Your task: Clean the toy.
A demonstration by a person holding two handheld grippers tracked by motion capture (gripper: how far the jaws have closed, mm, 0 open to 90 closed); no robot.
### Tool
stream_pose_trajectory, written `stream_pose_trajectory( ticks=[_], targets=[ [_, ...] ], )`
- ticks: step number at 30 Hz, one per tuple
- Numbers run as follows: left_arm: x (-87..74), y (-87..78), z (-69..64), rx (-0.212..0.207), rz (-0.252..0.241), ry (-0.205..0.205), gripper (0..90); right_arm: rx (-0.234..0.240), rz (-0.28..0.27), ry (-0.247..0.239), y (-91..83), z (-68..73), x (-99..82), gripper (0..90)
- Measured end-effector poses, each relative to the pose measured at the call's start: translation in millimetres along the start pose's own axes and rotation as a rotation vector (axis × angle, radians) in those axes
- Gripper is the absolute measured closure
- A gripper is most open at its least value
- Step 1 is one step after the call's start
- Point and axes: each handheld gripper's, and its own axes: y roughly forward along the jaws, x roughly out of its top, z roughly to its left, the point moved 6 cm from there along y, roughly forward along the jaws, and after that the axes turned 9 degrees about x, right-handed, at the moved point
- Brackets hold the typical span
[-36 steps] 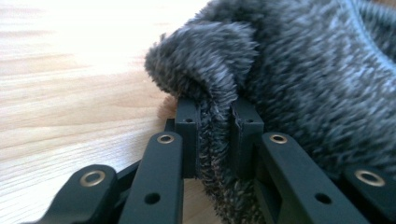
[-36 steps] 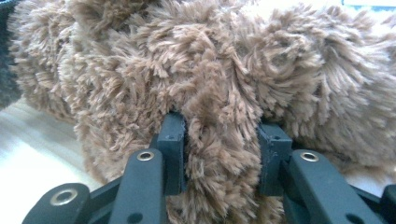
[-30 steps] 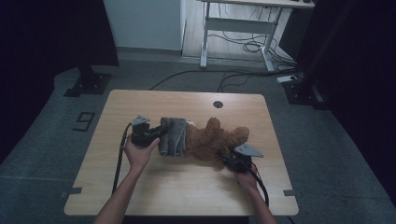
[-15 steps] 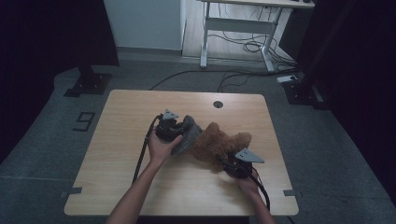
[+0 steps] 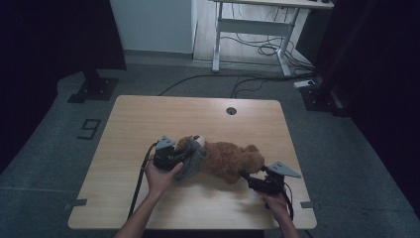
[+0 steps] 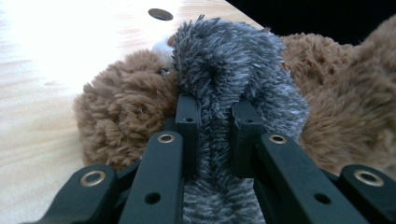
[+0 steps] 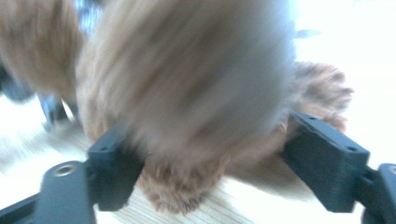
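The grey furry cloth (image 6: 233,70) is pinched by the left tongs (image 6: 215,135) against the teddy bear (image 5: 230,158); the right tongs (image 7: 233,154) are spread wide around a limb; dressing seems unfinished.

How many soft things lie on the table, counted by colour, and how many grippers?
Brown plush bear: 1
Grey fuzzy cloth: 1
Grippers: 2, the left gripper and the right gripper
Total: 4
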Motion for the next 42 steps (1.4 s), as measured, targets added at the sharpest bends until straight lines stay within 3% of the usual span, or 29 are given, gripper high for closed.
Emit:
stream_pose_trajectory(
  ticks=[5, 8, 10, 11, 13, 15, 17, 21, 25, 28, 30, 32, 33, 36, 38, 42],
  targets=[
    [-9.7, -8.2, -6.9, -0.018, -0.003, 0.000, 76.2, 0.061, -0.023, -0.003, -4.0, 18.0, 8.3, 16.8],
    [-11.7, -10.9, -7.9, -0.014, 0.001, 0.003, 76.0, 0.072, -0.006, -0.049, 2.9, 33.0, 11.7, 15.3],
    [-12.6, -12.2, -7.2, -0.018, 0.007, 0.002, 76.0, 0.026, -0.011, -0.065, 3.7, 34.1, 15.2, 30.0],
    [-12.5, -13.0, -6.8, -0.025, 0.009, -0.004, 75.9, -0.006, -0.003, -0.062, 4.8, 31.1, 15.6, 33.0],
    [-10.3, -16.2, -6.1, -0.041, 0.020, -0.016, 75.7, -0.006, 0.008, -0.066, 7.7, 25.3, 12.4, 44.6],
    [-2.4, -22.5, -8.0, -0.052, 0.001, -0.021, 75.9, -0.012, 0.027, -0.070, 11.6, 19.5, 5.7, 49.2],
    [9.6, -28.5, -15.0, -0.051, -0.028, 0.001, 76.1, -0.022, 0.031, -0.071, 13.8, 15.2, 0.8, 51.5],
    [40.3, -31.7, -39.7, -0.099, -0.074, 0.036, 76.1, -0.026, 0.019, -0.082, 12.4, 11.1, 0.8, 52.6],
    [73.6, -19.1, -80.7, -0.159, -0.077, 0.101, 75.8, -0.010, 0.012, -0.108, 12.0, 12.9, -1.4, 52.9],
    [81.8, 8.6, -109.2, -0.209, -0.014, 0.124, 75.4, 0.000, 0.008, -0.102, 11.6, 13.7, -2.6, 53.0],
    [73.3, 35.5, -126.2, -0.234, 0.062, 0.131, 75.3, 0.001, 0.008, -0.107, 11.6, 14.7, -3.0, 53.0],
    [58.9, 55.1, -132.4, -0.207, 0.125, 0.174, 75.3, -0.007, 0.011, -0.106, 11.1, 13.9, -3.2, 53.0],
    [51.7, 62.2, -132.7, -0.198, 0.132, 0.181, 75.5, -0.014, 0.018, -0.103, 10.9, 12.8, -3.8, 53.1],
    [44.9, 60.9, -125.3, -0.231, 0.107, 0.125, 76.2, -0.030, 0.046, -0.096, 10.9, 7.1, -8.8, 53.1],
    [44.7, 52.2, -114.7, -0.204, 0.081, 0.119, 76.4, -0.011, 0.047, -0.083, 10.8, 4.8, -10.0, 53.2],
    [42.2, 34.4, -87.5, -0.120, 0.032, 0.092, 76.2, -0.028, 0.048, -0.074, 11.1, 3.4, -9.8, 53.5]
  ],
)
